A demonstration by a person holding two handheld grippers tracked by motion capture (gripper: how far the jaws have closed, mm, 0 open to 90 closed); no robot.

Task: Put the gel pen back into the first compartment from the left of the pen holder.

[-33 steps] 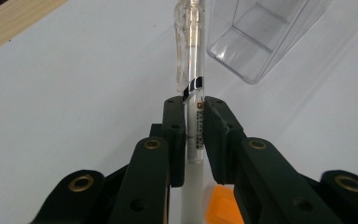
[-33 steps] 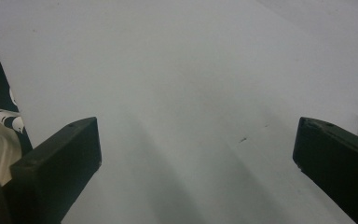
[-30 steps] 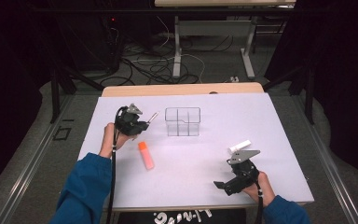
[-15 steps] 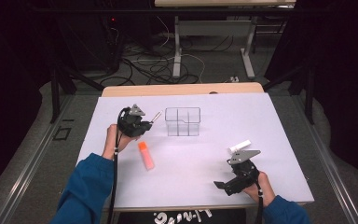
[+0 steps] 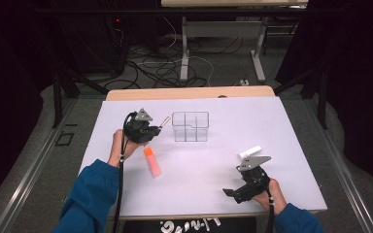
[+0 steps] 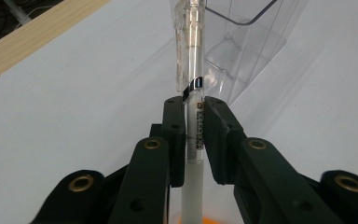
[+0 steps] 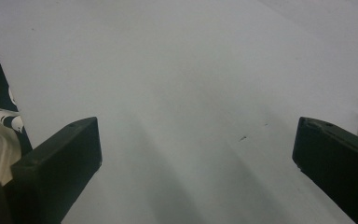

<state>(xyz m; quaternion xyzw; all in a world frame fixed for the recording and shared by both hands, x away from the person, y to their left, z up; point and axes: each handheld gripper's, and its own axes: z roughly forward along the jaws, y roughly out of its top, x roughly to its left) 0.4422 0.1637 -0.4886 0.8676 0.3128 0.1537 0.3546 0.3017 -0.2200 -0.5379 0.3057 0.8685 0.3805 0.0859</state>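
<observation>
My left gripper (image 5: 155, 130) is shut on a slim white and clear pen (image 6: 193, 88), held just left of a clear divided plastic organizer (image 5: 190, 127). In the left gripper view the jaws (image 6: 195, 105) pinch the pen's barrel, and its clear end reaches up to the organizer's wall (image 6: 249, 51). An orange marker (image 5: 151, 161) lies on the white table below that hand. My right gripper (image 5: 238, 187) rests near the table's front right, its jaws (image 7: 198, 140) wide open over bare table. A short white marker (image 5: 249, 152) lies just beyond it.
The white tabletop (image 5: 296, 131) has a wooden strip (image 5: 189, 92) along its far edge. Beyond it are cables on the floor and the legs of another table (image 5: 184, 48). There is free room on the table between the two hands and right of the organizer.
The left gripper with the pen has edged slightly right, toward the organizer. The right gripper has stayed put.
</observation>
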